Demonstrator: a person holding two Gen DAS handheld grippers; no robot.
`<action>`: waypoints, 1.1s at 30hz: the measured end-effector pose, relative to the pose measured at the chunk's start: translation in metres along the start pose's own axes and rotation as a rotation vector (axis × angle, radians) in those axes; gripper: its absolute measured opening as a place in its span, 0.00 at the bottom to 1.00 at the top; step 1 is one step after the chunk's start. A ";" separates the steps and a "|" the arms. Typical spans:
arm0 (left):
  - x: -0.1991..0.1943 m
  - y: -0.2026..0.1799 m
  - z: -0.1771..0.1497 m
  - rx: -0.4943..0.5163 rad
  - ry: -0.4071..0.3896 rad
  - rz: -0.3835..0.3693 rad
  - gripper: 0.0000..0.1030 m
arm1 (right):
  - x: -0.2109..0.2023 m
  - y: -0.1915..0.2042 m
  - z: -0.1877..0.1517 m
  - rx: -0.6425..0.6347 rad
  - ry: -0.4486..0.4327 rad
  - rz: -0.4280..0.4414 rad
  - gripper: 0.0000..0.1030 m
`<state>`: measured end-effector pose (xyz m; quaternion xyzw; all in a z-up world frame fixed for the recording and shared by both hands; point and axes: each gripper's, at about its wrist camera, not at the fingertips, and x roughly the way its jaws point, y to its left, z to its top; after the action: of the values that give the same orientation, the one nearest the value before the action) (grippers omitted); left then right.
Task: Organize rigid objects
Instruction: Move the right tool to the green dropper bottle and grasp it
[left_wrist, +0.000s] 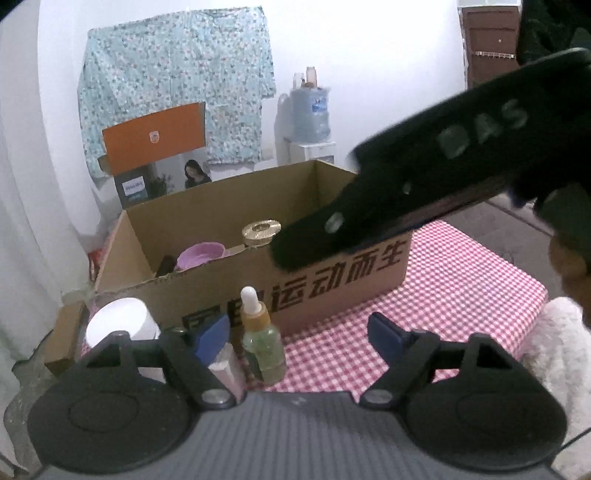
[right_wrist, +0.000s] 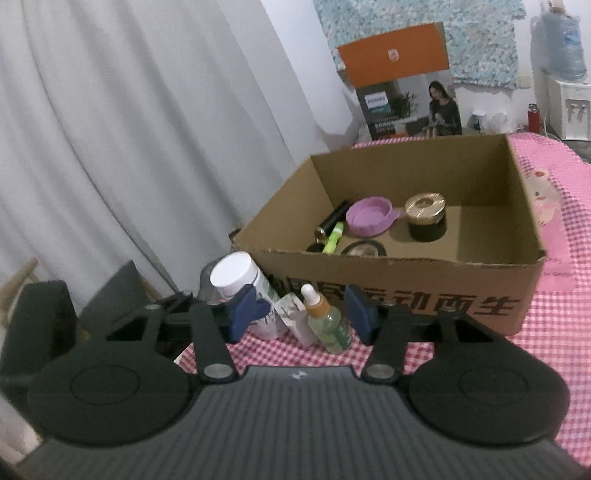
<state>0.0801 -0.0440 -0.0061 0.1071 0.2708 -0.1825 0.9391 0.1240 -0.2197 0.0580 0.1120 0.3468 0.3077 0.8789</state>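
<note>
Both your claws, left claw (left_wrist: 297, 334) and right claw (right_wrist: 301, 314), are spread and pinch nothing, with the dropper bottle (right_wrist: 327, 321) near the cardboard box (right_wrist: 406, 280) between the fingers.

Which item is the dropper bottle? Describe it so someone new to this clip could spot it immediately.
Find the open cardboard box on the pink checked cloth. Three small items stand against its printed front wall; the dropper bottle is nearest the middle. Unlike the white-capped bottle and pale carton, it is clear greenish glass with an amber collar and white bulb.
</note>
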 end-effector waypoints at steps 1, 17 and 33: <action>0.003 0.002 0.000 -0.004 -0.004 0.003 0.75 | 0.007 0.001 0.001 -0.006 0.006 0.000 0.44; 0.043 0.030 -0.004 -0.071 0.038 0.017 0.35 | 0.078 -0.006 0.005 -0.048 0.104 -0.034 0.20; 0.049 0.031 -0.007 -0.158 0.038 -0.051 0.33 | 0.082 -0.013 0.000 -0.072 0.134 -0.055 0.20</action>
<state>0.1282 -0.0282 -0.0355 0.0289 0.3050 -0.1824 0.9343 0.1773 -0.1794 0.0080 0.0499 0.3963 0.3024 0.8655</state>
